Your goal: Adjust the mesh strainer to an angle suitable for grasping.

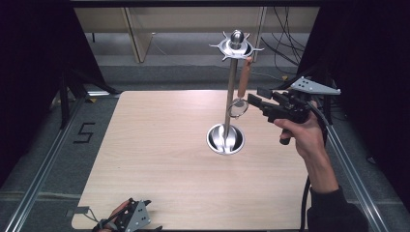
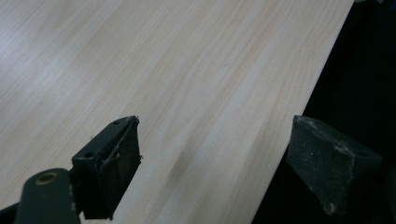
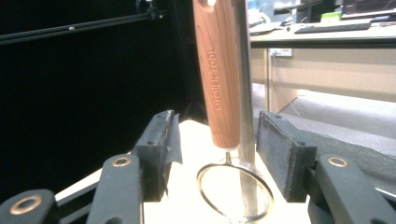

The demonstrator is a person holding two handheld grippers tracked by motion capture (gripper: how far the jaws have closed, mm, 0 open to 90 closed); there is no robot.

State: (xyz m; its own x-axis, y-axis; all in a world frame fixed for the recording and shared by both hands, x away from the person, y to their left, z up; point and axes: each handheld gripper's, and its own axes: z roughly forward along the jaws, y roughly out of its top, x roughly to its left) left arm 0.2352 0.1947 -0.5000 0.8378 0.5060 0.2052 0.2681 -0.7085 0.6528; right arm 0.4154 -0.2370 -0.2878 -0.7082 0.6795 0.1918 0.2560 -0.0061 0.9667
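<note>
The right claw (image 3: 218, 154) stands wide, its two jaws level and apart with nothing between the pads, pointed straight at the lower end of a wooden handle (image 3: 218, 70) that hangs ahead of it. That handle belongs to a small strainer (image 1: 240, 94) hung from the crown of a steel stand (image 1: 232, 72); its long axis runs near vertical, with the wire ring (image 3: 235, 191) at the bottom, below the jaws' line. The stand's pole (image 3: 243, 79) rises just behind the handle. A straight push forward looks enough to bracket the handle. The left claw (image 2: 215, 163), also wide, idles at the near edge of the worktop (image 2: 187, 70), well apart from the stand.
</note>
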